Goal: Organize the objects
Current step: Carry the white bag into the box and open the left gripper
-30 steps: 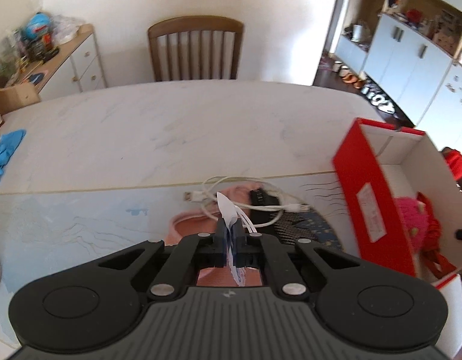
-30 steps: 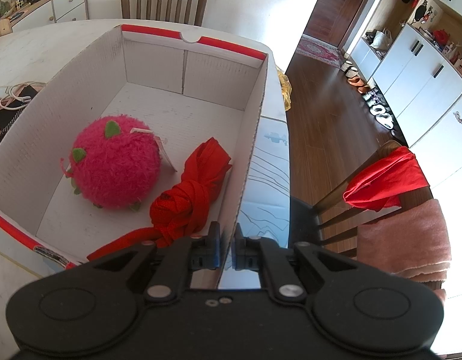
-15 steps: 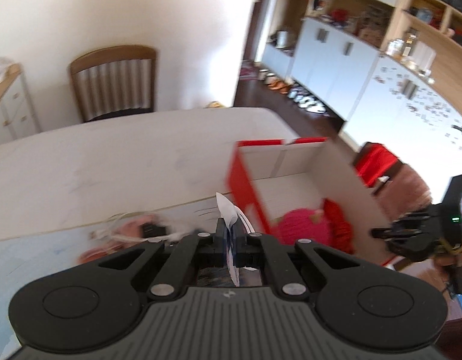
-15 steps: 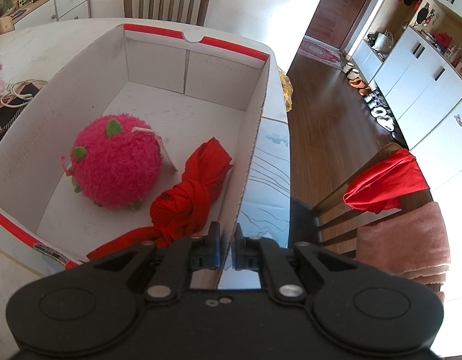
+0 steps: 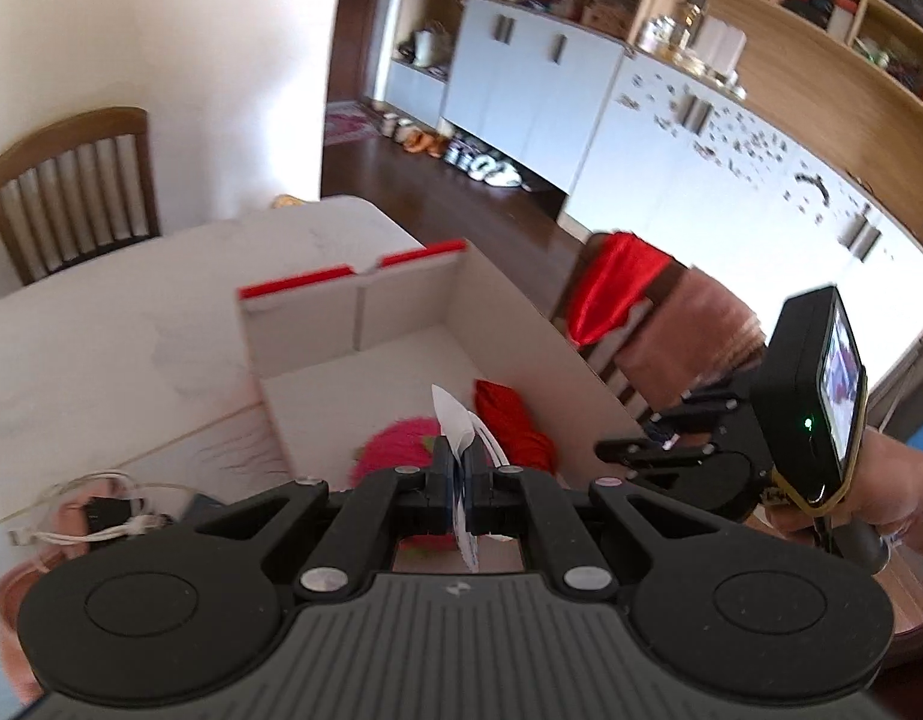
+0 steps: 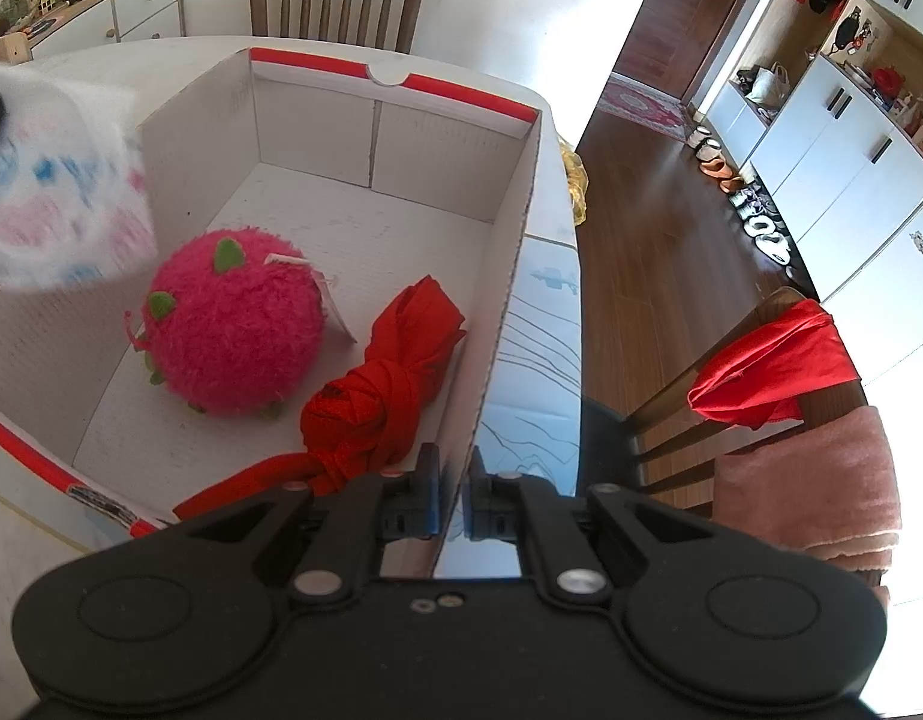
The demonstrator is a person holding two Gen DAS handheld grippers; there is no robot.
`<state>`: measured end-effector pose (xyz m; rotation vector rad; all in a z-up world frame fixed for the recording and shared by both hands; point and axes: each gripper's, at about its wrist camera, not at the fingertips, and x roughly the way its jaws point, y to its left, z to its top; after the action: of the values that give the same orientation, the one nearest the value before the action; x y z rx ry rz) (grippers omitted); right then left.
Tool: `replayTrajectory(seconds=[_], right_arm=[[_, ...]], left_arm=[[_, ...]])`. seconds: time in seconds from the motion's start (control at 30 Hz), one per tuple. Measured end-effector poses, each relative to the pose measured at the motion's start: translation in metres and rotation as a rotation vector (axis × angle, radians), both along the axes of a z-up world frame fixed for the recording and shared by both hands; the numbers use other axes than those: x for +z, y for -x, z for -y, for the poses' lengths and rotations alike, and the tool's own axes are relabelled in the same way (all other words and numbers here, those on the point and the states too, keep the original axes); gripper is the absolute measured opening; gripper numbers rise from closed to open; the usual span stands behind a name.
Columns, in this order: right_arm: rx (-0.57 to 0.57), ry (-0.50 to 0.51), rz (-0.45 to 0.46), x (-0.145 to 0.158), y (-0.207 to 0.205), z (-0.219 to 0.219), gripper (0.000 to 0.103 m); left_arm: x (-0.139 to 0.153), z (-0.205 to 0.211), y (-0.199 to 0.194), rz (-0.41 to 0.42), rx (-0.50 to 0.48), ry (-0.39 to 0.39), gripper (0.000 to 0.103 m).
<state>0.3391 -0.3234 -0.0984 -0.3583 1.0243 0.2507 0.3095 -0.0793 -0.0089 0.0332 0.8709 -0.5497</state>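
Note:
A white cardboard box [image 5: 353, 312] with red rims lies open on the table. Inside it are a fuzzy pink ball [image 6: 233, 330] and a knotted red cloth [image 6: 389, 372]. My left gripper [image 5: 459, 468] is shut on a thin white packet [image 5: 452, 420] with blue and pink print, and hovers above the box's near end, over the pink ball [image 5: 395, 447]. In the right wrist view the packet [image 6: 53, 180] shows blurred at upper left, over the box's left wall. My right gripper [image 6: 453, 498] is shut on the box's right wall [image 6: 509, 276]; the left wrist view shows it [image 5: 617, 450] held by a hand.
White cables and a black plug [image 5: 95, 516] lie on the table left of the box. A wooden chair [image 5: 71, 192] stands at the far side. Another chair [image 6: 773, 354], draped with red cloth and a pink towel, stands right of the table. White cupboards line the far wall.
My left gripper has swung right with the packet, from above the cables to above the box. The packet has come into the right wrist view. The right gripper kept still on the box wall.

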Motion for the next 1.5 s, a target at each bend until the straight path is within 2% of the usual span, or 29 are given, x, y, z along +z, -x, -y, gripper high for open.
replayTrajectory(seconds=[0.3,0.47,0.8,1.2,1.3,1.43,1.5], right_arm=[[0.002,0.000,0.001,-0.001,0.000,0.000,0.006],[0.003,0.000,0.001,-0.002,0.000,-0.001,0.006],[0.003,-0.001,0.001,-0.003,-0.001,-0.001,0.006],[0.002,-0.002,0.001,-0.003,-0.001,-0.001,0.006],[0.001,-0.004,0.002,-0.004,-0.001,-0.001,0.006],[0.001,-0.004,0.003,-0.005,-0.001,-0.003,0.006],[0.001,-0.004,0.002,-0.005,-0.001,-0.004,0.006]], left_arm=[[-0.032,0.057,-0.005,-0.030,-0.128,-0.078,0.002],[-0.048,0.077,-0.009,-0.029,-0.164,-0.164,0.002],[-0.074,0.082,-0.016,-0.118,-0.195,-0.215,0.002],[-0.081,0.076,-0.020,-0.172,-0.190,-0.233,0.006],[-0.083,0.076,-0.020,-0.186,-0.197,-0.237,0.011],[-0.082,0.074,-0.018,-0.181,-0.199,-0.233,0.025],[-0.079,0.071,-0.017,-0.179,-0.190,-0.220,0.028]])
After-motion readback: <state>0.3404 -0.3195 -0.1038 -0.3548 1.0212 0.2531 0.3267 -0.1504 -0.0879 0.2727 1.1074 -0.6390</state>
